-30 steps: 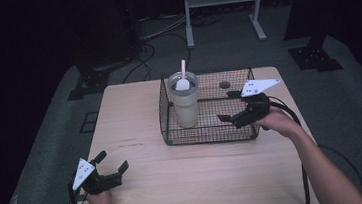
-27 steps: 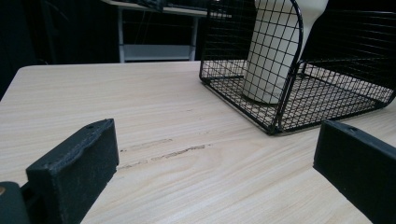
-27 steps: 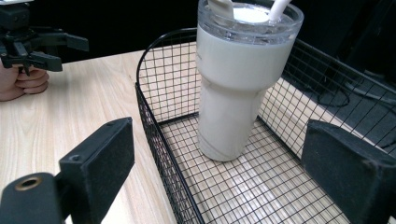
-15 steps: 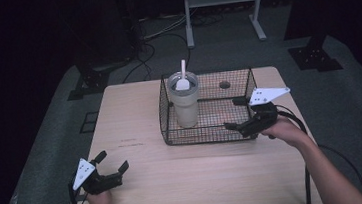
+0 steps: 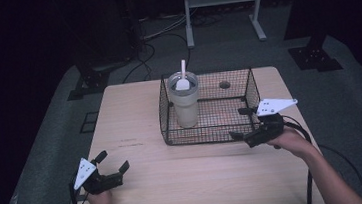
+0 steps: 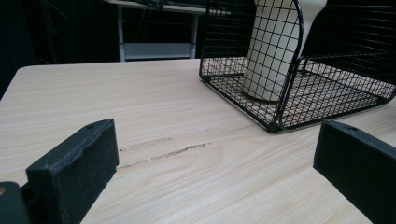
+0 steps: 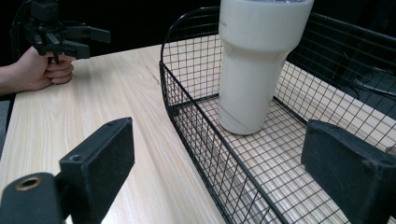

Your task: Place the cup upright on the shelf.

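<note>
A: Looking at the right gripper [image 5: 244,123] first: how do its jaws stand?

B: Spread wide, holding nothing. In the high view it sits at the front right corner of the wire basket [image 5: 212,135], one jaw over the basket's right wall, the other just outside the front rim. In the right gripper view the basket's front wall runs up between the two jaws; I cannot tell whether either one touches the wire.

A: And the left gripper [image 5: 112,161]?

B: Also wide open and empty. It is low at the front left of the counter [image 5: 134,111], well apart from the basket, held in the person's left hand [image 5: 100,202]. In the left gripper view its jaws frame bare wood, with the basket's near corner beyond them.

A: Where is the tumbler [image 5: 185,104]?

B: Standing inside the basket, near its left wall. It is upright: long axis vertical, open mouth up, the narrower foot resting on the mesh floor.

A: Anything in it?

B: A white spoon [image 5: 183,79], handle rising above the rim and leaning a little away from the person.

A: How does the basket lie?

B: Its long side runs left to right across the back half of the counter, open top upward.
</note>
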`<state>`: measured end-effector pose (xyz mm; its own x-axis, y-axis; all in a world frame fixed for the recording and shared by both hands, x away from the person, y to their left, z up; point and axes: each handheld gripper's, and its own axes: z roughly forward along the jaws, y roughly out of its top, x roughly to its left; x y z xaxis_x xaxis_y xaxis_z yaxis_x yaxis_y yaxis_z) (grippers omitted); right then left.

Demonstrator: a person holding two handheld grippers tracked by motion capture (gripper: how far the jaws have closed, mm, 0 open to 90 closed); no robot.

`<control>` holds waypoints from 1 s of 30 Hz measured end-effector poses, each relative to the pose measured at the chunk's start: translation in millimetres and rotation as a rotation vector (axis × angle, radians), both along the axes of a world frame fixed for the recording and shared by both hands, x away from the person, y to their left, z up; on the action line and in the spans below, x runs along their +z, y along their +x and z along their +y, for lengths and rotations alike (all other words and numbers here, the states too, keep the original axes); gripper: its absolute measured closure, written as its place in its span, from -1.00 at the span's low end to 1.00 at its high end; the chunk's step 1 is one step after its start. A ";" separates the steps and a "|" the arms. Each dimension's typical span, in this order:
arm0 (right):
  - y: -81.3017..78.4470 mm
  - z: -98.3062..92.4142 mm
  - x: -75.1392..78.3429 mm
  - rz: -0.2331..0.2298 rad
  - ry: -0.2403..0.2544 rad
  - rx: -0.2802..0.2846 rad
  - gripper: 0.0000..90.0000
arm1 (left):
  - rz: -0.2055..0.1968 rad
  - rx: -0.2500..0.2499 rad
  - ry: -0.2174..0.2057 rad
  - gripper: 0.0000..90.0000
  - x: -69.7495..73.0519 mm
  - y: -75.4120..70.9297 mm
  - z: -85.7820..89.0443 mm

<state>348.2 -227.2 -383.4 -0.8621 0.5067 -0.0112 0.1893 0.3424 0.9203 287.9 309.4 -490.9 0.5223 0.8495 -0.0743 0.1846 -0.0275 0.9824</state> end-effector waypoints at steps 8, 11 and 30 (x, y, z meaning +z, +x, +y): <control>-8.0 -5.2 -8.5 0.006 0.003 0.003 -0.80 | 0.001 0.000 0.007 -1.00 0.0 0.3 -0.7; -10.0 -6.2 -10.3 0.012 -0.001 0.002 -0.80 | 0.002 0.001 0.007 -1.00 0.0 0.4 -0.7; -29.5 -15.2 -27.8 0.038 -0.002 -0.006 -0.80 | 0.002 0.002 0.011 -1.00 0.0 0.3 -1.5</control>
